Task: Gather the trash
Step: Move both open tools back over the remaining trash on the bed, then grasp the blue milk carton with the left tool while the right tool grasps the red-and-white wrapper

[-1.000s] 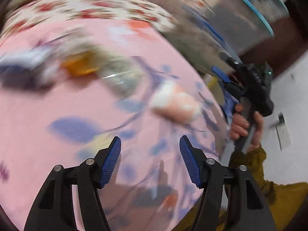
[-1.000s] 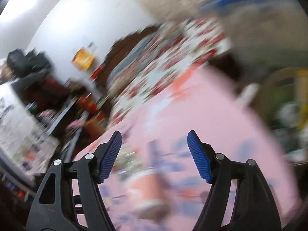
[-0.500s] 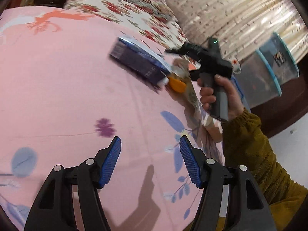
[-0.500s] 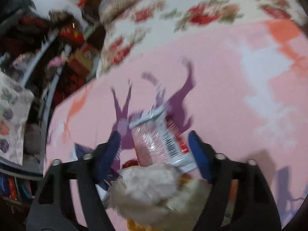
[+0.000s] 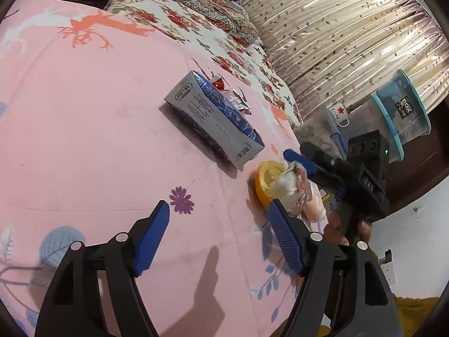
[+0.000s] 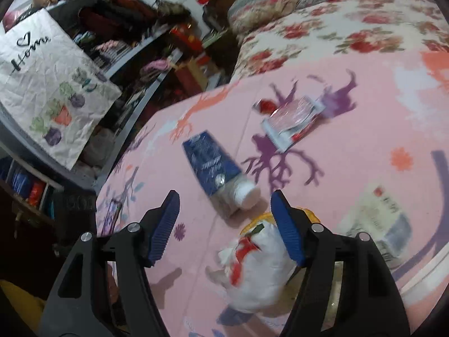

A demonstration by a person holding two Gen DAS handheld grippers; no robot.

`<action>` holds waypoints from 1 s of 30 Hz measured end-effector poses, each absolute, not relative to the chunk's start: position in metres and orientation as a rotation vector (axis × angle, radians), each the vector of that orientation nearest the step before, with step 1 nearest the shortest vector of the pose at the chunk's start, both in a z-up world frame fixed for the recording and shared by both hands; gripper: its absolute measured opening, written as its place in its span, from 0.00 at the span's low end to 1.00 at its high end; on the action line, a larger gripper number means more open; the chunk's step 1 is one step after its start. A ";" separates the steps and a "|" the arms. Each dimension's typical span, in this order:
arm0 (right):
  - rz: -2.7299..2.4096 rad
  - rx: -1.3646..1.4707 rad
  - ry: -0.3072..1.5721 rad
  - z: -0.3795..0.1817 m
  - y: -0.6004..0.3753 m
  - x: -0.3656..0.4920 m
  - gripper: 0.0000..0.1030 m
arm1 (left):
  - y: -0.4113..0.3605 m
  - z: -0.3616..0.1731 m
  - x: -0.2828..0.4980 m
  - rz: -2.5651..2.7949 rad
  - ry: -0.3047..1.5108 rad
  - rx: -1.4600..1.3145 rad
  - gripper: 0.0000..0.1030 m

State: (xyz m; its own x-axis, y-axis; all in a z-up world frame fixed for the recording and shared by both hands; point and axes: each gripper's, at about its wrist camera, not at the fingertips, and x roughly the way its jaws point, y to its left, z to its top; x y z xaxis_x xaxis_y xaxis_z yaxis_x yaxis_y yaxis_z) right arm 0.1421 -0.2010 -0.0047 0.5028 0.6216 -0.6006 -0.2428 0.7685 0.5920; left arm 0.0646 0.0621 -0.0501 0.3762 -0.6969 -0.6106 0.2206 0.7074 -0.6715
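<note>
A blue-and-white carton [image 5: 213, 123] [image 6: 210, 163] lies flat on the pink sheet [image 5: 84, 140]. Behind it sits a red-and-silver snack wrapper [image 5: 231, 97] [image 6: 291, 118]. An orange peel [image 5: 265, 181] [image 6: 308, 214] and a crumpled white wrapper with red print [image 5: 293, 189] [image 6: 255, 264] lie together near the bed's edge. My right gripper [image 5: 291, 175] [image 6: 224, 210] is open, low over that wrapper, its right finger beside it and the left one apart. My left gripper [image 5: 219, 224] hovers above bare sheet, its jaws opening with nothing between them.
A pale printed packet [image 6: 378, 219] lies right of the crumpled wrapper. Clear tubs with teal rims [image 5: 393, 129] and a star mug [image 5: 341, 112] stand off the bed's edge by the curtain. A floral quilt [image 5: 196, 25] covers the far side. Cluttered shelves [image 6: 134, 28] rise beyond.
The right gripper has come down from above the carton to the peel and crumpled wrapper. The left gripper's jaws stand wider, and its view has barely shifted in the last half second.
</note>
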 end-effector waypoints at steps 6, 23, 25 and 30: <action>0.511 0.500 0.949 -0.003 -0.180 0.194 0.67 | 0.072 -0.052 0.062 -0.612 1.024 -0.562 0.72; 0.651 0.427 0.991 0.004 -0.143 0.184 0.67 | 0.113 -0.038 0.084 -0.440 0.987 -0.594 0.80; 0.534 0.437 0.975 0.009 -0.173 0.198 0.69 | 0.104 -0.029 0.092 -0.427 0.964 -0.546 0.83; 0.269 0.406 1.026 0.006 -0.234 0.256 0.75 | 0.067 -0.015 0.110 -0.412 0.927 -0.401 0.88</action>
State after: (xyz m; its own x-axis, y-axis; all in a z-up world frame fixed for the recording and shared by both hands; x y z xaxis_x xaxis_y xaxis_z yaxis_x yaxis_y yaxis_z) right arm 0.2555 -0.2343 0.0064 0.4957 0.4015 -0.7701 -0.0277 0.8936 0.4481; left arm 0.1098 0.0669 -0.0147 0.5346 -0.5031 -0.6790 0.1668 0.8505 -0.4989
